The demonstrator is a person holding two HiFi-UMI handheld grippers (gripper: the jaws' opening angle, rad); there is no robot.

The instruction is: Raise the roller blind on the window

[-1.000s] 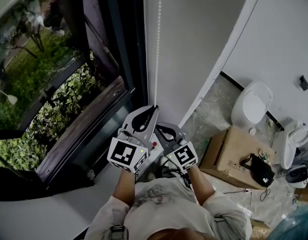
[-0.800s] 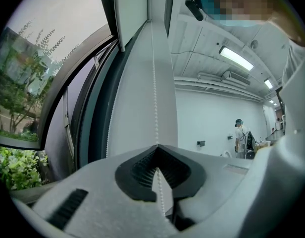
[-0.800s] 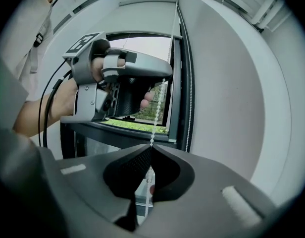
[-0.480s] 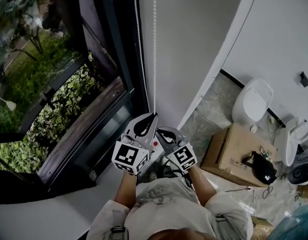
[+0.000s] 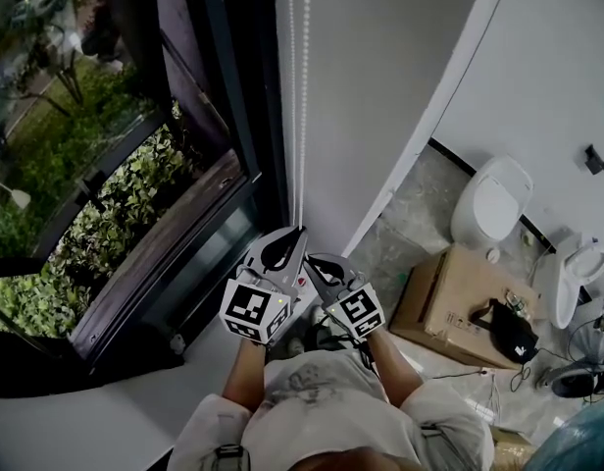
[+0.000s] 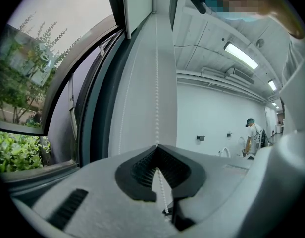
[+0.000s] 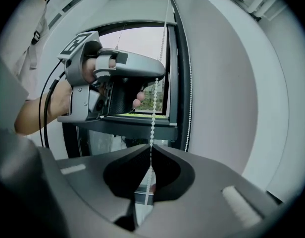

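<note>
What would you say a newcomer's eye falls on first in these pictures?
First the two grippers, left gripper above right gripper, both shut on the white bead chain hanging beside the dark-framed window. Then the green shrubs outside at left, and the white toilet and cardboard box on the floor at right.

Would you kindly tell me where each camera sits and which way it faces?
Head view: on the person's head, facing steeply down at the window, left gripper, right gripper and shirt.
Left gripper view: on the left gripper, facing up along the chain toward the ceiling; only its shut jaws show.
Right gripper view: on the right gripper, facing the window; the left gripper and hand show.
Shared: both gripper views show the chain in shut jaws.
</note>
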